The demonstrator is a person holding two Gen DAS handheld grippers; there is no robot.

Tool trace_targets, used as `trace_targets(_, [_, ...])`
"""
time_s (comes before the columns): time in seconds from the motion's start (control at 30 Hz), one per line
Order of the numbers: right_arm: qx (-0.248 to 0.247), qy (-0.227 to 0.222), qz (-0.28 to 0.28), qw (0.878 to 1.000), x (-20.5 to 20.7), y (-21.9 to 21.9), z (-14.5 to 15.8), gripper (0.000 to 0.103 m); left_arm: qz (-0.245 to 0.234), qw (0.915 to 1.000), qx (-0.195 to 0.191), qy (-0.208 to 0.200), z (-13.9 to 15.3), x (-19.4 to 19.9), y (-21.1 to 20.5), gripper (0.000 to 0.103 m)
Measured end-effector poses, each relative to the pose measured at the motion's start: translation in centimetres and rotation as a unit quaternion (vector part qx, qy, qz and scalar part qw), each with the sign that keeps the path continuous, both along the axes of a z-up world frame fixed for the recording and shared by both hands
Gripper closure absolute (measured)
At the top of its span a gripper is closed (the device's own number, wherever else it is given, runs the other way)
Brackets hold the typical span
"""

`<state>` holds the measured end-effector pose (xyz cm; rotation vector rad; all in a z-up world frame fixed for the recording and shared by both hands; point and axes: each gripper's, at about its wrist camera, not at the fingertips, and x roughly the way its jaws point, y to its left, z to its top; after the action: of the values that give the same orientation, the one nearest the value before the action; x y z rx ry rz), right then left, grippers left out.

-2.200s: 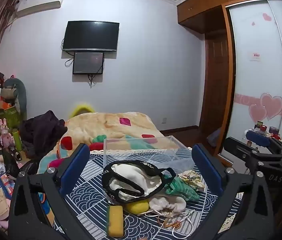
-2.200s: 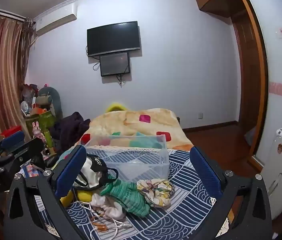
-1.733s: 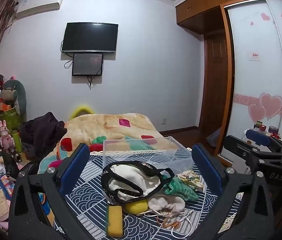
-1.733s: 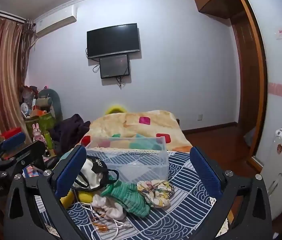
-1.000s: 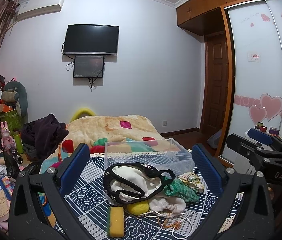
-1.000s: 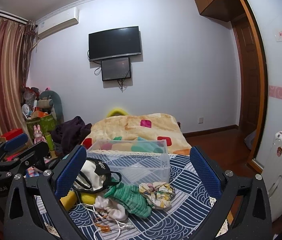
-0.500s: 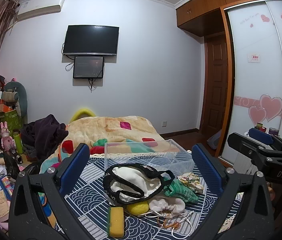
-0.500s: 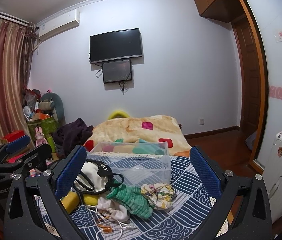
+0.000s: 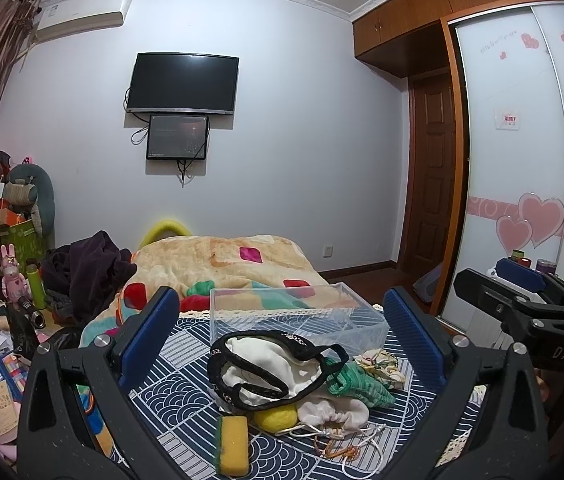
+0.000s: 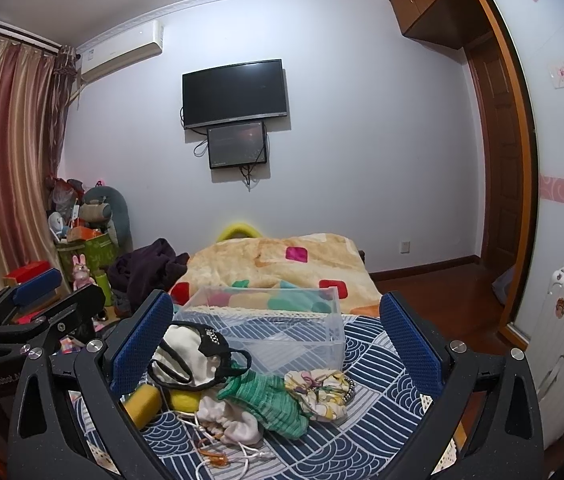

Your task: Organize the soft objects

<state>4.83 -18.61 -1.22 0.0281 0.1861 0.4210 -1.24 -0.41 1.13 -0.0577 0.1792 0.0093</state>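
Soft items heaped on a blue wave-patterned cloth [image 9: 186, 396]: black-trimmed white bag [image 9: 270, 368], green knit piece [image 9: 361, 382], floral fabric bundle [image 10: 321, 390], cream drawstring pouch [image 9: 333, 410], yellow ball [image 9: 276, 418], yellow sponge [image 9: 234, 446]. Clear plastic box [image 9: 293, 314] just behind the heap, holding none of them. Left gripper [image 9: 282, 340]: jaws spread wide, grasping nothing, held short of the pile. Right gripper [image 10: 278, 344]: likewise wide apart, unladen. Patterned blanket [image 9: 234, 264] lies beyond the box.

Wall TV [image 9: 182, 82] with small screen [image 9: 177, 137] below, orange blanket [image 9: 238, 264] far, white suitcase [image 10: 561, 332] right, curtain [image 10: 6, 160] left.
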Motion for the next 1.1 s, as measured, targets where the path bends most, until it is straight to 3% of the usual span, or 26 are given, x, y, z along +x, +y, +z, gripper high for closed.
trace_targets(0.67, [0.001, -0.001, 0.0, 1.0, -0.1, 0.0, 0.1, 0.0, -0.006, 1.0, 0.0, -0.001, -0.1, -0.2, 0.0, 0.0])
trace_targets(0.93, [-0.015, 0.024, 0.008, 1.0, 1.4, 0.4, -1.1, 0.0, -0.009, 0.9989, -0.013, 0.045, -2.3, 1.9, 1.3, 0.0])
trace_targets(1.1, [-0.021, 0.065, 0.028, 0.997, 3.4, 0.4, -3.1, 0.0, 0.021, 0.9972, -0.002, 0.071, -4.4, 3.8, 2.5, 0.0])
